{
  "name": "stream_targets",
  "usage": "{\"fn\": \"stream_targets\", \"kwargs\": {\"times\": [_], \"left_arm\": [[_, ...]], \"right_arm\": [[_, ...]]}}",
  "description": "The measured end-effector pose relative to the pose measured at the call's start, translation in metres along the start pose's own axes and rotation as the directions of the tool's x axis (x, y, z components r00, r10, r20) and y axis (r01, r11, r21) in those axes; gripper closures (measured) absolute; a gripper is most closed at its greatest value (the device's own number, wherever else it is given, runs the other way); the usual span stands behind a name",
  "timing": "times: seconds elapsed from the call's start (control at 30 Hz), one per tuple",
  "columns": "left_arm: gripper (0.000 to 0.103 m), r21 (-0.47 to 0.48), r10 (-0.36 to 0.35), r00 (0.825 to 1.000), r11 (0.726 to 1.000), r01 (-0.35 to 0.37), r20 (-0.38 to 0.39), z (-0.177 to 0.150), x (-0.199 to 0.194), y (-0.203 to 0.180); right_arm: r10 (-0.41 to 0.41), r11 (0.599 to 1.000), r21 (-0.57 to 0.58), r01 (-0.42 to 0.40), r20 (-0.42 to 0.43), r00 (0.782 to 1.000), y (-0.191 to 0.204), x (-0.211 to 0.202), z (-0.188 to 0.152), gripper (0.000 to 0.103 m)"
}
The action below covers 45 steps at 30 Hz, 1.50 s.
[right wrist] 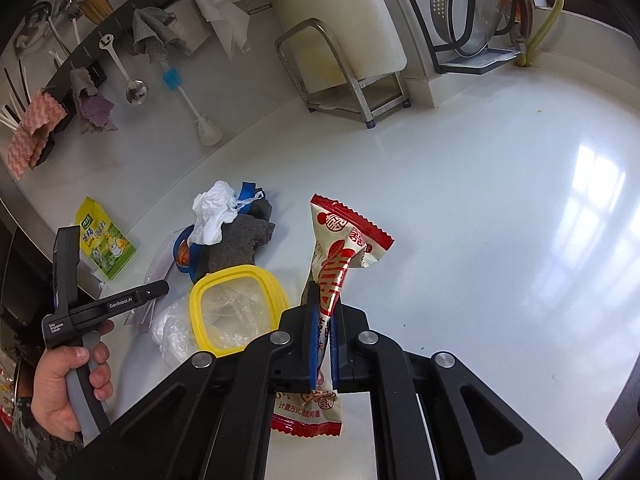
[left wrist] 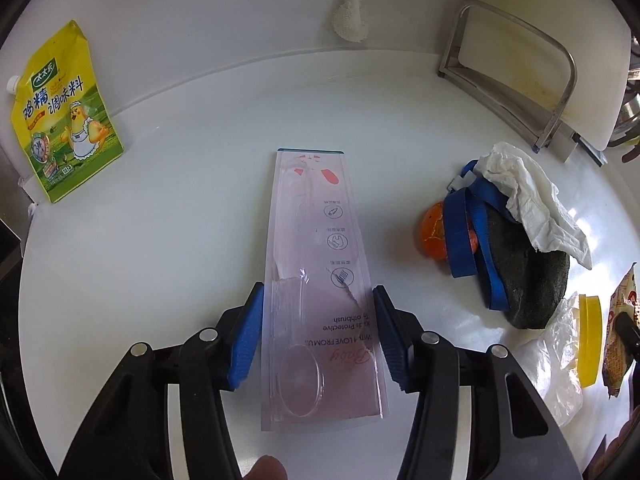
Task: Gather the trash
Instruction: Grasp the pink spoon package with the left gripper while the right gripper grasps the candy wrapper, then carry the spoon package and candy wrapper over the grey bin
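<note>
Left wrist view: left gripper [left wrist: 318, 336] straddles the toothbrush package [left wrist: 320, 280], jaws wide; right gripper [right wrist: 325, 344] pinches a snack wrapper [right wrist: 340, 264] upright.

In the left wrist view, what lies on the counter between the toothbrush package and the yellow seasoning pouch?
Nothing: the left wrist view shows bare white counter between the toothbrush package, flanked by the left gripper, and the yellow seasoning pouch.

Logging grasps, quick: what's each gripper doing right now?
Left gripper: open, fingers either side of the toothbrush package.
Right gripper: shut on the snack wrapper.
</note>
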<state>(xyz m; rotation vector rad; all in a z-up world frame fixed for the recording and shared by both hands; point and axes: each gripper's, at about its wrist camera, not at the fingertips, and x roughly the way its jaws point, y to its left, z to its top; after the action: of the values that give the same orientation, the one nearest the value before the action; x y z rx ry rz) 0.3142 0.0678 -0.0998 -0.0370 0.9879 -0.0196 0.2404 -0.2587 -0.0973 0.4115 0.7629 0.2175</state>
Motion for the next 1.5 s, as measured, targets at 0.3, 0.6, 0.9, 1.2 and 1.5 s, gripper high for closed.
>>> {"fn": "stream_targets", "kwargs": {"times": [0.3,0.6,0.9,1.2,1.5], "left_arm": [[0.052,0.007,0.031,0.994,0.999,-0.032,0.103,-0.021,-0.048,0.003],[0.052,0.015,-0.019,0.991,1.000,0.017,0.131,-0.057,-0.098,-0.003],[0.051,0.032,0.003,0.978,0.999,-0.010,0.208,-0.102,-0.152,-0.005],[0.051,0.037,-0.016,0.965,0.999,0.006,0.263,-0.149,-0.198,-0.011],[0.051,0.079,-0.070,0.957,0.996,0.049,0.283,-0.193,-0.223,-0.038]], "right_arm": [[0.016,1.000,-0.002,-0.016,0.015,1.000,0.008,-0.022,-0.007,0.099],[0.049,0.999,-0.012,-0.049,0.010,0.999,0.025,-0.044,-0.024,0.099],[0.073,0.997,-0.024,-0.073,0.029,0.997,0.038,-0.077,-0.044,0.099],[0.060,0.997,-0.060,-0.058,0.041,0.997,0.035,-0.122,-0.078,0.099],[0.054,0.996,-0.077,-0.051,0.043,0.998,0.024,-0.165,-0.128,0.099]]}}
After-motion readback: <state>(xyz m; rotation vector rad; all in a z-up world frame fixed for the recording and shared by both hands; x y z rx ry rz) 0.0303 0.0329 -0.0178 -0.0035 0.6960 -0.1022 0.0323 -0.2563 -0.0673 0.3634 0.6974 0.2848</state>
